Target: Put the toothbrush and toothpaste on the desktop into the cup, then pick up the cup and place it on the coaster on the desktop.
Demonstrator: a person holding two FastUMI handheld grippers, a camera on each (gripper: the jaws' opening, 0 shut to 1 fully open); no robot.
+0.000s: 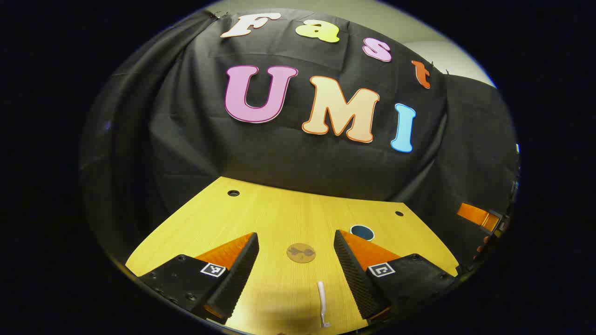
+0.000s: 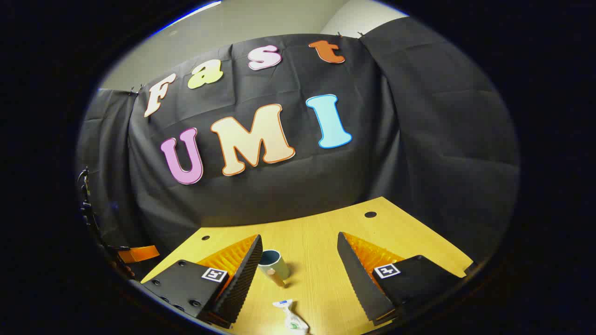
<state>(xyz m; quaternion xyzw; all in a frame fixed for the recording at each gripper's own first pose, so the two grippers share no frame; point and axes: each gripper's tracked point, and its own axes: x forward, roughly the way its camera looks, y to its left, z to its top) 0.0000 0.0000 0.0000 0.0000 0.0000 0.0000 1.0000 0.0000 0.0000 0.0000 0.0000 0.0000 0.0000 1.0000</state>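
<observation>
In the left gripper view a round brown coaster (image 1: 301,252) lies on the yellow wooden desk (image 1: 279,209), between and just past my fingers. A pale toothbrush (image 1: 321,298) lies lengthwise close below, near the right finger. The left gripper (image 1: 295,233) is open and holds nothing. A dark teal cup (image 1: 362,231) peeks out behind its right finger. In the right gripper view the teal cup (image 2: 274,264) stands upright beside the left finger. A crumpled white toothpaste tube (image 2: 291,317) lies near the front edge. The right gripper (image 2: 300,236) is open above the desk.
Small round holes mark the desk near its back corners (image 1: 233,192) (image 1: 399,213) (image 2: 370,214). An orange object (image 1: 475,215) sits off the desk's side, seen also as an orange strip (image 2: 137,253). Black cloth walls the desk at the back.
</observation>
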